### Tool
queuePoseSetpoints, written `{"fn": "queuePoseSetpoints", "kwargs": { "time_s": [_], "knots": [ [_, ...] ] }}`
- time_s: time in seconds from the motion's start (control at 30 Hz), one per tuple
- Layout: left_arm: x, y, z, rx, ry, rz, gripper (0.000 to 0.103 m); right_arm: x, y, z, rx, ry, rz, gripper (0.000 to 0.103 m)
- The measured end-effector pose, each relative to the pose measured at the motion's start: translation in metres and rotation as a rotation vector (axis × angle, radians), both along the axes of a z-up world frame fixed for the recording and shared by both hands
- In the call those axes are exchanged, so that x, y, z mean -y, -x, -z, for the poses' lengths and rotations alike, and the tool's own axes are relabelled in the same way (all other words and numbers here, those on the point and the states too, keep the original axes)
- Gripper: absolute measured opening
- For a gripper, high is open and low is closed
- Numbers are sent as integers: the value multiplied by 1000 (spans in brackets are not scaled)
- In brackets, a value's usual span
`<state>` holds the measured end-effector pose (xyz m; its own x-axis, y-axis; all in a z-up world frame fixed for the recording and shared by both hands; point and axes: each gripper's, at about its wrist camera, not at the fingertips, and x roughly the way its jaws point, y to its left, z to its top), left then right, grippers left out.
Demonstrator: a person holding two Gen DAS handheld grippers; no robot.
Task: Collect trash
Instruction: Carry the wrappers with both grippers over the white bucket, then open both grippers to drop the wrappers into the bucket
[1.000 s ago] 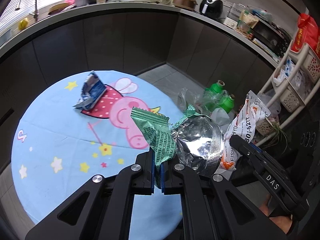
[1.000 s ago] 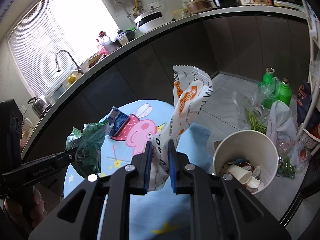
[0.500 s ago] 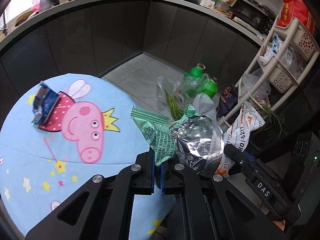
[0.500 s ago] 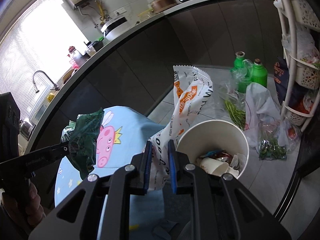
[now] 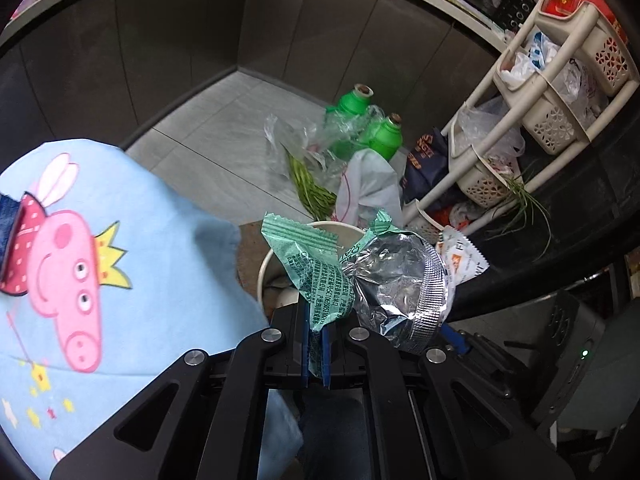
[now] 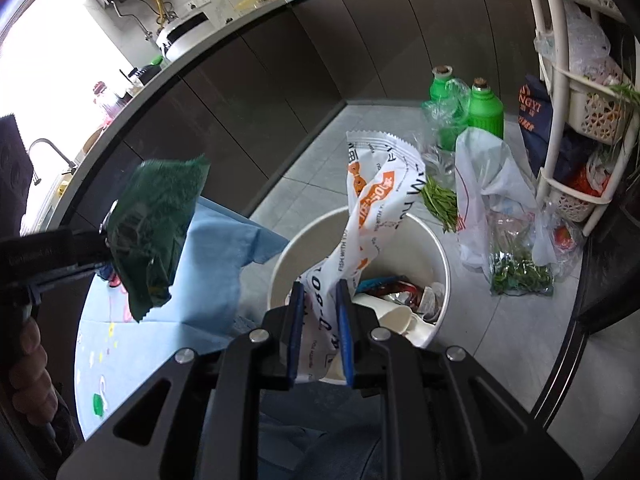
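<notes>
Grey floor tiles and dark cabinet fronts fill the background, and I take the white paper bucket standing on those tiles as my landmark. Just beside it, on the side away from the shelving, hangs the edge of the light blue cartoon-pig tablecloth.

On my left gripper the blue pads are pressed together on the lower end of a green snack wrapper, whose crumpled silver foil inside bulges out to one side. From the left wrist view the wrapper hangs in front of the bucket's rim, so I see only a slice of the opening; in the right wrist view that same wrapper sits off to the side of the bucket, over the tablecloth.

My right gripper is clamped on a white and orange printed wrapper, jaws narrow with the packet squeezed between the pads. The packet rises over the bucket's mouth. Inside the bucket lie used paper cups and other crumpled packaging.

Beyond the bucket stand two green bottles, plastic bags of green vegetables and a cream basket rack. A blue wrapper lies on the tablecloth, well apart from the bucket.
</notes>
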<state>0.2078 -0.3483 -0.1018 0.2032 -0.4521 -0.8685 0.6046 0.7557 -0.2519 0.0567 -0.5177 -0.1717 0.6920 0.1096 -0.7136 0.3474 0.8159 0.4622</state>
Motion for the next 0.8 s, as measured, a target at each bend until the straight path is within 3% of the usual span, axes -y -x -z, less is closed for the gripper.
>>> {"fn": "queuePoseSetpoints", "kwargs": {
  "time_s": [0.43, 0.5, 0.53, 0.57, 0.63, 0.73, 0.8],
  "knots": [
    [43, -19, 53, -63, -69, 45, 8, -1, -37, 55, -88, 22, -85, 21],
    [44, -21, 57, -57, -67, 41, 21, -1, -41, 61, -97, 32, -85, 32],
    [42, -22, 55, -51, -58, 34, 37, -1, -42, 62, -99, 42, -81, 54],
    [39, -22, 53, -40, -45, 24, 56, -2, -41, 63, -94, 60, -80, 69],
    [32, -22, 43, 0, -18, -9, 78, -5, -37, 61, -82, 104, -96, 79],
    [22, -25, 29, 46, 21, -58, 95, -5, -29, 58, -63, 146, -93, 93],
    [18, -28, 23, 45, 42, -87, 94, -1, -25, 56, -56, 138, -81, 100]
  ]
}}
